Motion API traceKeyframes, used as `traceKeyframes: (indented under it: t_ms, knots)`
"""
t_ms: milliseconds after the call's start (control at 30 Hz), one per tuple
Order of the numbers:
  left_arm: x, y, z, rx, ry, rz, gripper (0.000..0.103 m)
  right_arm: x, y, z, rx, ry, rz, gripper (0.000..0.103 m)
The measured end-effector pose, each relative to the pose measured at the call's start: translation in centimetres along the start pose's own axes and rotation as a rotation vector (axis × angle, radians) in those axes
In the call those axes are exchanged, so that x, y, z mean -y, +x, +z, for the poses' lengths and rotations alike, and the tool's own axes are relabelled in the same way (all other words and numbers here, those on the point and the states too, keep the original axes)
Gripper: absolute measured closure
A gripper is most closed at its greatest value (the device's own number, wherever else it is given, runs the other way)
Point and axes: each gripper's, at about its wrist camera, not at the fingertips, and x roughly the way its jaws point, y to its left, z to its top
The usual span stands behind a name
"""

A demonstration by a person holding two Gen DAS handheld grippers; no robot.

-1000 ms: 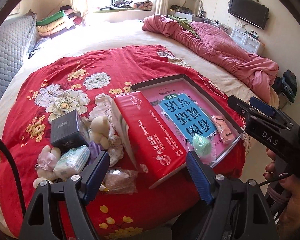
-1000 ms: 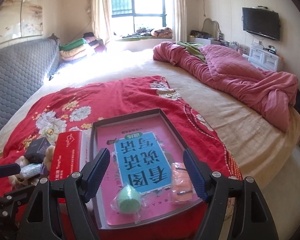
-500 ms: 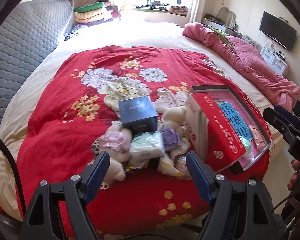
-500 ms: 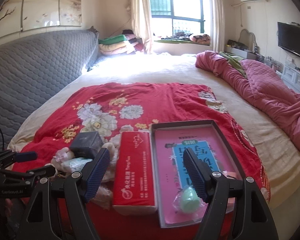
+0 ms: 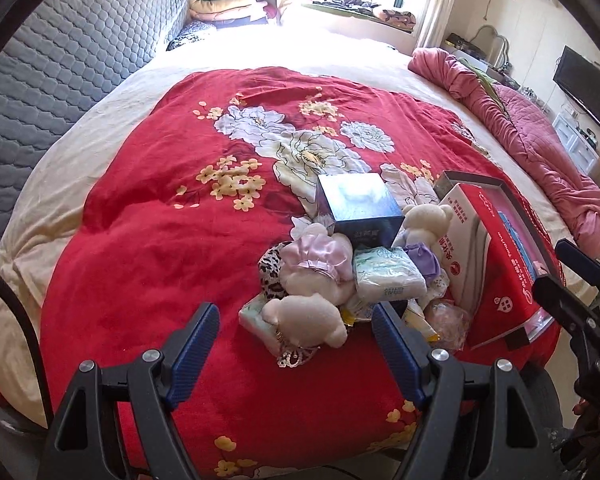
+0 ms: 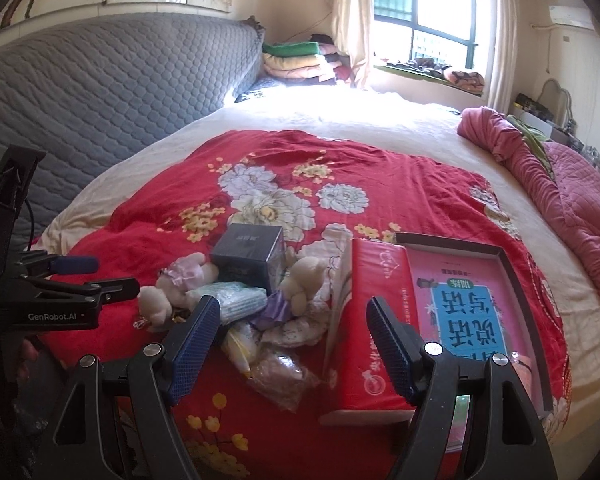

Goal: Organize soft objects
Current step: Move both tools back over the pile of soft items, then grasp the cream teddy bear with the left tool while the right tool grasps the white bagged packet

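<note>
Covering the bed [image 6: 380, 120], a red floral quilt [image 5: 160, 220]; both grippers' fingers [image 5: 196, 340] apart, empty.

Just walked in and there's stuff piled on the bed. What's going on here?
A person holds a two-finger tool in each hand over a red floral quilt. Both the left tool and the right tool are open and empty. A heap of plush toys, tissue packs and a dark box lies beside a red tissue pack and a tray. Nothing is gripped yet.

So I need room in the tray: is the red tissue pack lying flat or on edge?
On edge: the tissue pack stands on its long side, against the tray wall.
</note>
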Motion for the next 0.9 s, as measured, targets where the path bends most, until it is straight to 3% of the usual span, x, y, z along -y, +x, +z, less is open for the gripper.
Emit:
traceKeyframes:
  t_ms: [533,900]
  knots:
    - [-1.4,4.4,-0.8,-0.071,0.000,-0.019,0.025,-4.0,6.7,-1.7,-0.093,-0.195,0.059,0.026]
    - [-1.5,6.4,-0.5,-0.101,-0.015,-0.076,0.025,-5.6,11.2,-1.4,-0.102,-0.414,0.015,0.026]
